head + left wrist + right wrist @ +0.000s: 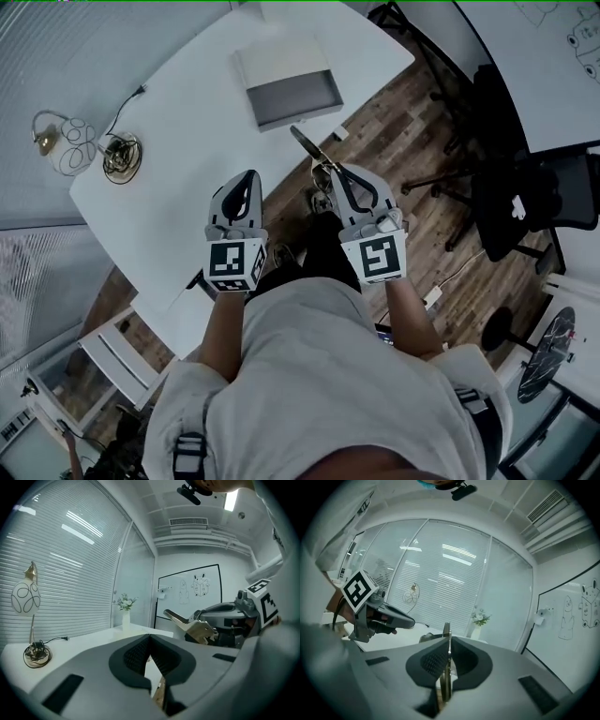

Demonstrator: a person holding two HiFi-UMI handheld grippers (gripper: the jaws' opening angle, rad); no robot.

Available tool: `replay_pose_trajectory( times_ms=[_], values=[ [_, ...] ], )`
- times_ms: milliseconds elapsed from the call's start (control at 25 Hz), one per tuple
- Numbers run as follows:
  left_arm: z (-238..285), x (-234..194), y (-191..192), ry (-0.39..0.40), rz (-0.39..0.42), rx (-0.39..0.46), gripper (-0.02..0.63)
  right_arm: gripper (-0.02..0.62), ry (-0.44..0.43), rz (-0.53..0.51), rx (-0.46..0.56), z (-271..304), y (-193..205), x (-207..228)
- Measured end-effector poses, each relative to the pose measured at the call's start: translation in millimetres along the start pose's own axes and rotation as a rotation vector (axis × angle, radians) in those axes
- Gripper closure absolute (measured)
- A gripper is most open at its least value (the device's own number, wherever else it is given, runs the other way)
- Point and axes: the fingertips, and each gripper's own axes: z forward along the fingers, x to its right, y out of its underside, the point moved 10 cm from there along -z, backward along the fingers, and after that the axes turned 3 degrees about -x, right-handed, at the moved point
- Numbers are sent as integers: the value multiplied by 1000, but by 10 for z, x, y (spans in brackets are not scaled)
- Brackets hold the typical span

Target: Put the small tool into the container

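The small tool, a thin metal blade on a pale handle, sticks out forward from my right gripper, which is shut on it. In the right gripper view the blade stands edge-on between the pads. My left gripper is shut with nothing in it and hangs over the white table's near edge, beside the right one. The container, a shallow grey box with a white top, lies on the table farther ahead. The left gripper view shows the right gripper carrying the tool.
A round wire lamp and a coiled cable sit at the table's left end. A vase of flowers stands at the far side. Black office chairs stand on the wooden floor to the right. A low shelf is at lower left.
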Motion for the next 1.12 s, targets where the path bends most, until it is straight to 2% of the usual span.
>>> replay_pose_trajectory(
  times_ms=[280,600,720,920,1120],
  values=[
    [383,-70,-45,-98,-48,4,583,568,-132,-83,-4,469,22,412],
    [719,-142,-76,-229,-106,-25,583,568,-278,-102,-8,998,114,760],
    [849,-166,-105,-269,-122,-19,583,568,-314,-140,-22,1199,138,896],
    [1019,-205,-43,-305,-152,-36,583,568,-382,-193,-16,1488,146,1006],
    [1137,-254,33,-390,-185,-48,583,568,-460,-235,-19,1770,197,1064]
  ],
)
